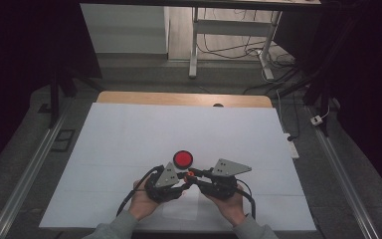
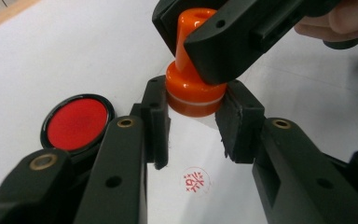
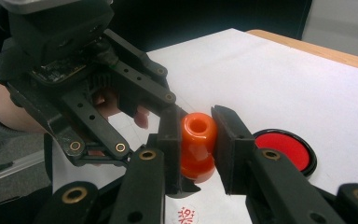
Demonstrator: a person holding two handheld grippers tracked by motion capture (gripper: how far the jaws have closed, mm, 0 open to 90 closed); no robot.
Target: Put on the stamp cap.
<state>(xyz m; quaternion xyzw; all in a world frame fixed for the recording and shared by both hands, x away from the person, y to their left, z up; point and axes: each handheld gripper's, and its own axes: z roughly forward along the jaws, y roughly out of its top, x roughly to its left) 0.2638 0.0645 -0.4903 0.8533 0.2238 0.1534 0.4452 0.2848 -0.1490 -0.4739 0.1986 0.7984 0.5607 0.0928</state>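
An orange stamp (image 1: 189, 174) (image 2: 196, 93) (image 3: 197, 142) hangs just above the white paper, and both grippers grip it. My left gripper (image 2: 196, 120) (image 1: 183, 176) is shut on its wide round base. My right gripper (image 3: 198, 149) (image 1: 195, 174) is shut on its narrow handle from the other side, and in the left gripper view it (image 2: 223, 37) comes in from the top. A red stamped mark (image 2: 195, 181) (image 3: 185, 215) lies on the paper below the stamp. A round red ink pad (image 1: 183, 159) (image 2: 77, 122) (image 3: 286, 149) in a black case rests just beyond the grippers.
A large white sheet (image 1: 129, 134) covers the wooden table (image 1: 179, 98). Both hands (image 1: 142, 201) rest near the front edge. Metal rails (image 1: 25, 179) flank the table, and a white desk frame (image 1: 194, 45) and cables stand on the floor behind.
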